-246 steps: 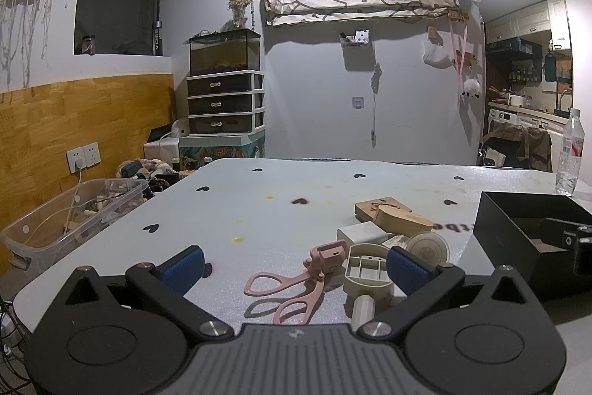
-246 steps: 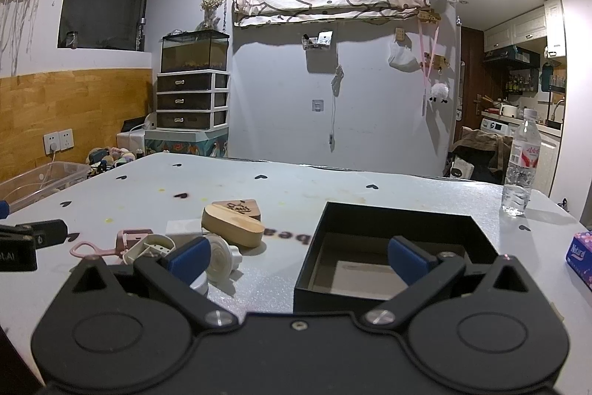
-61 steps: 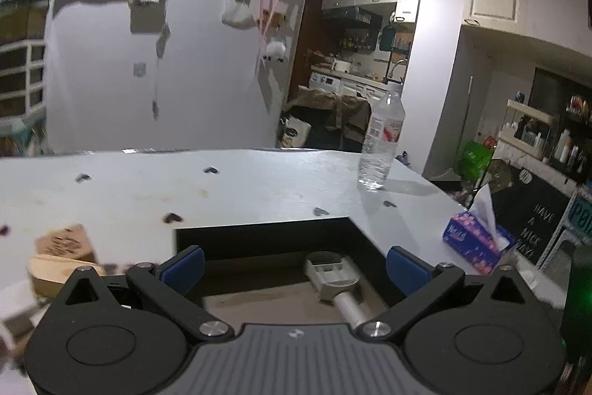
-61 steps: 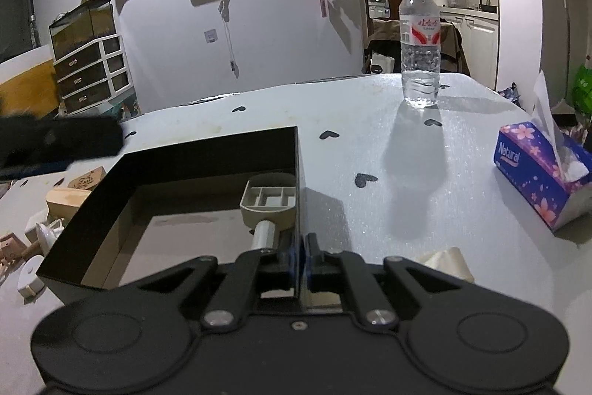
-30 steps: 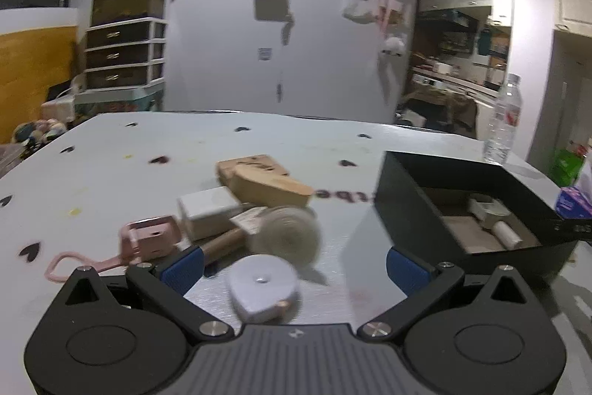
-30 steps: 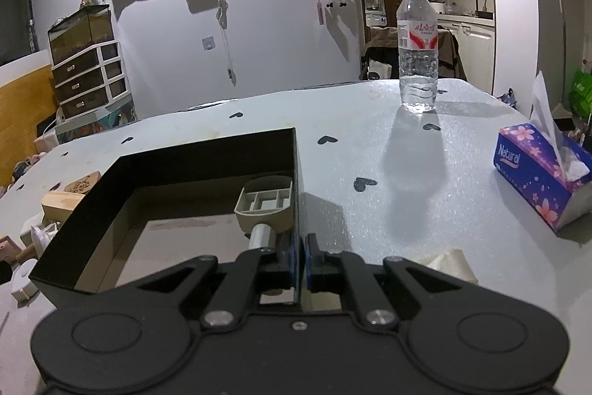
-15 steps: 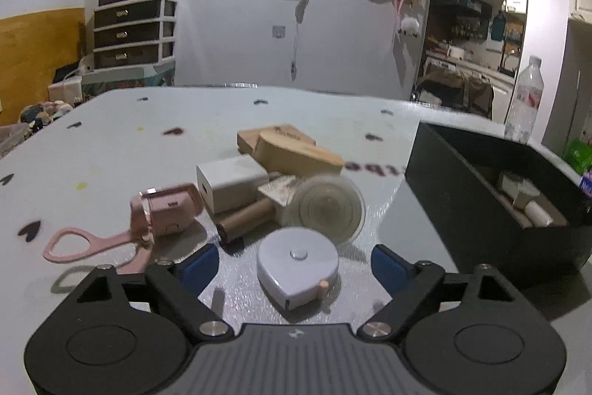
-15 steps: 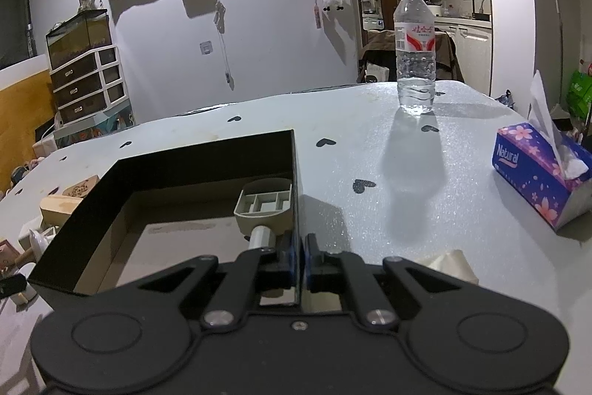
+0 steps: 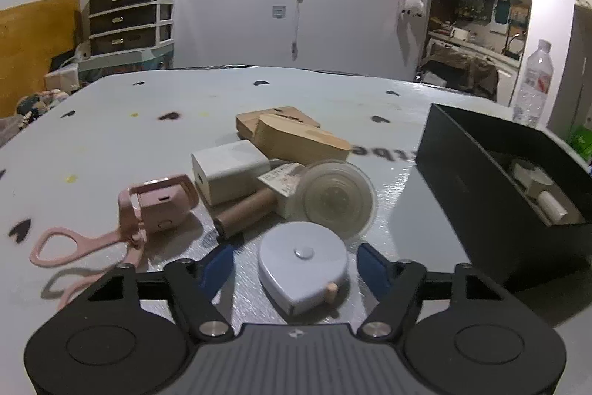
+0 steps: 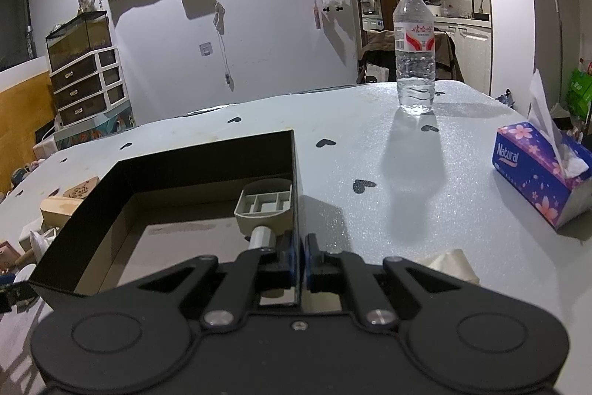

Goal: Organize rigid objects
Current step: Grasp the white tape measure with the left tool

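While closing, left gripper [image 9: 296, 260] jaws straddle the tape measure [image 9: 303, 256], untouched.

Two handheld grippers, matte black bodies, wrist views only.

Left gripper [image 9: 296, 263]: black linkage arms, 2 silver pivot screws, 2 round embossed discs, grey ribbed centre plate with a small logo, blue finger pads [image 9: 218, 265]. Right gripper [image 10: 299, 263]: same black build, 2 silver screws, 1 small centre screw; pads apparently blue, mostly hidden edge-on.
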The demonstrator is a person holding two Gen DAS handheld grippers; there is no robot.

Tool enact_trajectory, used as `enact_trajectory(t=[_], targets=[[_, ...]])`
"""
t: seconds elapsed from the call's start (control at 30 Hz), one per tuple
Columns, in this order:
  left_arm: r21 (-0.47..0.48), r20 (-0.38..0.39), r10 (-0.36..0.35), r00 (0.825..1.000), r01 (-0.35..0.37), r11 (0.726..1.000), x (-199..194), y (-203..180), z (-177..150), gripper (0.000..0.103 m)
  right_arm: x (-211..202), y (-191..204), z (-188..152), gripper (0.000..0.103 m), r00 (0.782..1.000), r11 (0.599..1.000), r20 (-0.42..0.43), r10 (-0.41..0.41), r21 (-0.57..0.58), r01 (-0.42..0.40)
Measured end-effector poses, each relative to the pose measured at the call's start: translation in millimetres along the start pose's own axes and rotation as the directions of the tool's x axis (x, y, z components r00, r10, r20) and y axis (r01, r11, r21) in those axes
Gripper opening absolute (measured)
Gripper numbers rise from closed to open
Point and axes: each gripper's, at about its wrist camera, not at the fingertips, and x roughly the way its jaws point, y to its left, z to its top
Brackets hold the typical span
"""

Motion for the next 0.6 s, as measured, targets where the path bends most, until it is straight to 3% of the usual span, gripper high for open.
enact_trajectory(t=[0.27,0.37,0.6], targets=[[0.077,-0.008,0.007,1.0,-0.006,0.997,0.1,-6.5,-0.9,0.064,0.2,-0.1,0.0,0.006,1.0,1.0,0.001,0.002,0.004,-0.002],[0.073,-0.004,-0.01,1.0,0.011,0.997,-2.0,-4.3,-2.0,0.053,0.3,-0.2,0.1,0.006,1.0,1.0,0.001,0.002,0.005,-0.002],[0.078,-0.004,-0.017,1.0,0.017,0.997,-2.2,-4.0,-2.1,0.053,0.4,0.0,0.0,0.006,1.0,1.0,0.004,0.002,0.01,-0.003]])
